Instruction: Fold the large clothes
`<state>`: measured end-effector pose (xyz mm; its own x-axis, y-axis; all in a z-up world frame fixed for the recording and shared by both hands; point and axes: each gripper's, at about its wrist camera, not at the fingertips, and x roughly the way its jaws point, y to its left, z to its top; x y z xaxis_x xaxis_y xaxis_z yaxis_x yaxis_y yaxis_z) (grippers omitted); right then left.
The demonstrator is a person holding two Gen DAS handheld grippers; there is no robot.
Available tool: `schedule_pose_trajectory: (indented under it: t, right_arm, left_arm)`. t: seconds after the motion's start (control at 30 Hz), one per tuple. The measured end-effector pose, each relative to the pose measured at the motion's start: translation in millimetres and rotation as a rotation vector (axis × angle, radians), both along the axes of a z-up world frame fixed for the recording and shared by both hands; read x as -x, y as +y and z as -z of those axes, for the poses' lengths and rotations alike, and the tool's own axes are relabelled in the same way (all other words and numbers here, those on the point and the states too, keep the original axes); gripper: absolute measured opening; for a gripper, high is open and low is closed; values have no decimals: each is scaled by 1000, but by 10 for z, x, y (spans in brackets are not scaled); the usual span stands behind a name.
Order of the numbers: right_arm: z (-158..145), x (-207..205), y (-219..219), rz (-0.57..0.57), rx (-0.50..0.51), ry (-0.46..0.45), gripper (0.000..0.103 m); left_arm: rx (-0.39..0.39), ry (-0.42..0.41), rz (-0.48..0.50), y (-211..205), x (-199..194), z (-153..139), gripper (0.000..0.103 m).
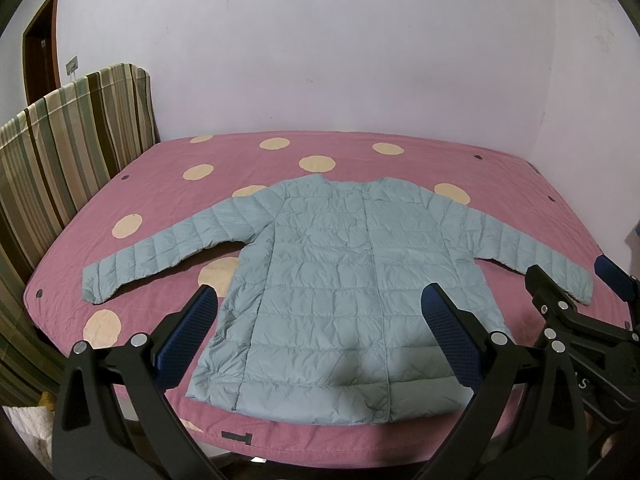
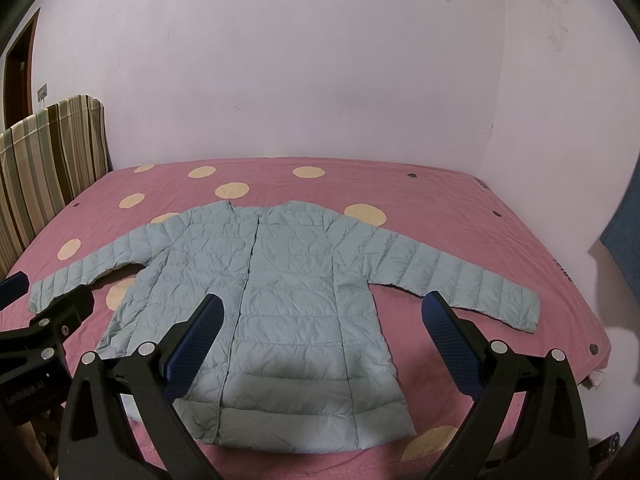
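A light blue quilted jacket [image 1: 332,280] [image 2: 280,312] lies flat on the pink bed, front up, collar toward the wall, both sleeves spread outward. My left gripper [image 1: 320,308] hovers open above the jacket's hem, its blue-padded fingers wide apart with nothing between them. My right gripper [image 2: 324,320] is open too, held over the lower right part of the jacket. In the left wrist view the right gripper [image 1: 576,284] shows at the right edge near the sleeve cuff. The left gripper [image 2: 48,300] appears at the left edge of the right wrist view.
The bed cover [image 1: 400,152] [image 2: 460,208] is pink with cream dots. A striped headboard [image 1: 68,152] [image 2: 44,160] stands at the left. A plain wall runs behind the bed, with a dark door [image 1: 40,60] far left. A blue object [image 2: 624,248] sits at the right.
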<state>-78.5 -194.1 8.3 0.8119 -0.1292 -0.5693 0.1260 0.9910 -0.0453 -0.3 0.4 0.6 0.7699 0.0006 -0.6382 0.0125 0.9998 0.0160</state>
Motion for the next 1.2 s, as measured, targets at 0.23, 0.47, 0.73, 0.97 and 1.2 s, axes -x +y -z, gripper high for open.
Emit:
schedule_pose_trajectory:
  t: [0.23, 0.47, 0.73, 0.97, 1.2]
  right_arm:
    - [-1, -1, 8, 0, 0, 0, 98]
    - [-3, 1, 22, 0, 0, 1, 98]
    - [-15, -8, 15, 0, 1, 1, 98]
    - [-7, -27, 19, 1, 2, 1, 98]
    - [5, -46, 26, 0, 2, 1, 98]
  left_arm:
    - [0, 0, 0, 0, 1, -1, 101]
    - [0, 1, 0, 0, -1, 0, 101]
    - [1, 3, 1, -38, 58, 20, 101]
    - [3, 4, 1, -33, 49, 20, 101]
    - [3, 5, 1, -32, 48, 21, 101]
